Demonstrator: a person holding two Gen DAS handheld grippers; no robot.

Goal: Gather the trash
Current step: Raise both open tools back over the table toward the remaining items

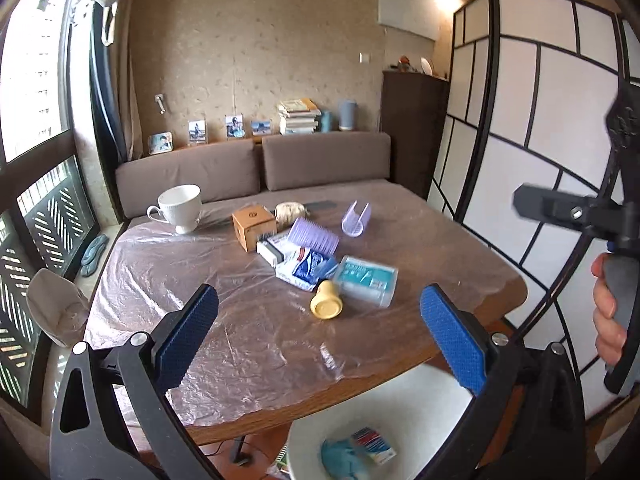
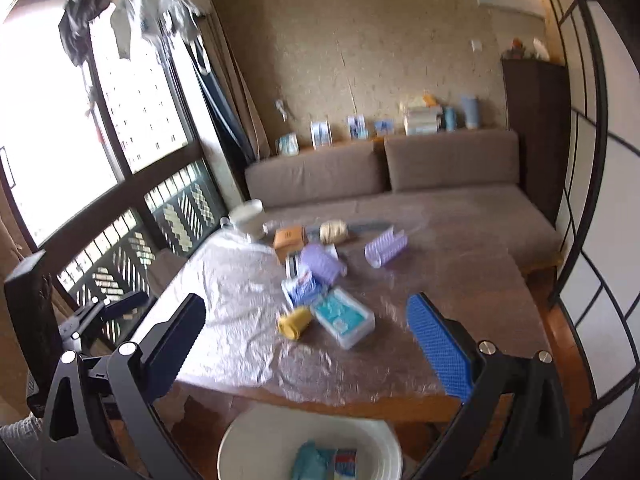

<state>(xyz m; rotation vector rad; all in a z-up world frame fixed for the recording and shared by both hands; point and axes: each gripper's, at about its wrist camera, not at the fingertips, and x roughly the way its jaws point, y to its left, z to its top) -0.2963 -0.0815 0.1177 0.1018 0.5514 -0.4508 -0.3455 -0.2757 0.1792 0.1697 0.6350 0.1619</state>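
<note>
A wooden table [image 1: 500,292] under clear plastic sheet holds a pile of items: a yellow bottle [image 1: 326,303] [image 2: 295,321], a teal-labelled clear box [image 1: 366,280] [image 2: 343,317], blue-white wrappers [image 1: 306,266] [image 2: 301,286], a purple ribbed roller [image 1: 314,236] [image 2: 323,263], a purple clip [image 1: 355,218] [image 2: 386,247] and a small cardboard box [image 1: 253,226] [image 2: 290,238]. A white bin [image 1: 412,420] [image 2: 248,440] below the near edge holds a teal rag [image 1: 342,460] and a small packet [image 1: 374,444]. My left gripper [image 1: 320,332] and right gripper [image 2: 308,340] are open and empty, above the near edge.
A white teacup [image 1: 181,206] stands at the table's far left, a crumpled beige ball [image 1: 291,212] behind the pile. A brown sofa [image 1: 320,160] lies beyond, a window at left, a paper screen [image 1: 520,120] at right. The right gripper's body [image 1: 592,212] shows at the left wrist view's right edge.
</note>
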